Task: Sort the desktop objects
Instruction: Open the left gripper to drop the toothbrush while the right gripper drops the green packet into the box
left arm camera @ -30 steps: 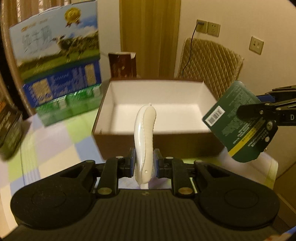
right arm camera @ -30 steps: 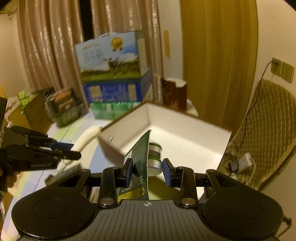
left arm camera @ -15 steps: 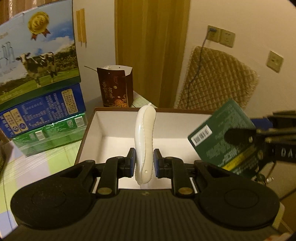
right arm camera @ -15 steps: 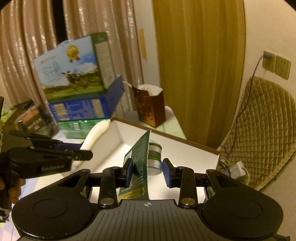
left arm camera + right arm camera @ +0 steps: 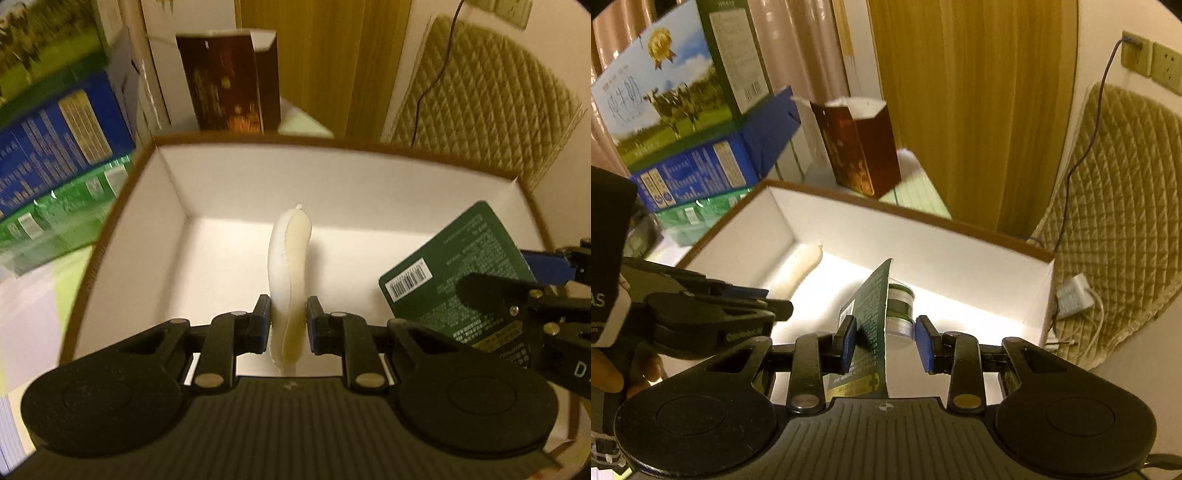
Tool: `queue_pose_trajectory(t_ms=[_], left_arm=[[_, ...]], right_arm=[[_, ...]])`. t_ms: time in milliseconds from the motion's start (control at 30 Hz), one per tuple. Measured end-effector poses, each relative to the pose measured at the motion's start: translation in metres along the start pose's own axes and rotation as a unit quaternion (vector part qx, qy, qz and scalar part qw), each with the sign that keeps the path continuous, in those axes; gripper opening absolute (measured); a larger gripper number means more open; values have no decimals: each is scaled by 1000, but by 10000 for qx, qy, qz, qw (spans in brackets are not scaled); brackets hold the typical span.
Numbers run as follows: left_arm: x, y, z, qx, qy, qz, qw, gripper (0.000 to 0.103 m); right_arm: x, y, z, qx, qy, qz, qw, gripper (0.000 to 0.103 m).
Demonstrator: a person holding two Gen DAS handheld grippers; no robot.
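Brush handle [image 5: 289, 280], cream and curved, is clamped in the left hand-held gripper [image 5: 288, 322] over the open white-lined box [image 5: 258, 184]. Beside it the right hand-held gripper [image 5: 886, 343] pinches a green carded pack [image 5: 873, 314] above the same box.

Warm yellow light; ahead of the fingers hangs a golden curtain [image 5: 964, 110], a quilted chair [image 5: 491, 99] to its right.
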State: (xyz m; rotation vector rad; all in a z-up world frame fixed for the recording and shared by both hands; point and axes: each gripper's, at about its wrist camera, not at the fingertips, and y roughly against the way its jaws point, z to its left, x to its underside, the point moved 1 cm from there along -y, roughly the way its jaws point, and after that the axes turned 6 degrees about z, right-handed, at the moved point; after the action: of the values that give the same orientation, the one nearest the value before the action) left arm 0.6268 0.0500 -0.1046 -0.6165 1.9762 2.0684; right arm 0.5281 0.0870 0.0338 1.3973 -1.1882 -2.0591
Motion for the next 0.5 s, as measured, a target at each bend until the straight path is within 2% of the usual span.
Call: queue_pose_trajectory(t_ms=[133,267,500], left_arm=[[4,-8,0,-44,1,100,9999,17],[2,-6,2,-107,7,47,9999,31],[2,3,12,-203,23,-64,9998,36]], right_arm=[[0,-12,-2,-41,14,99,9999,31],[-3,-19,-1,-90,54,139,9998,32],[-11,-30,2,-208,55,180,9996,32]])
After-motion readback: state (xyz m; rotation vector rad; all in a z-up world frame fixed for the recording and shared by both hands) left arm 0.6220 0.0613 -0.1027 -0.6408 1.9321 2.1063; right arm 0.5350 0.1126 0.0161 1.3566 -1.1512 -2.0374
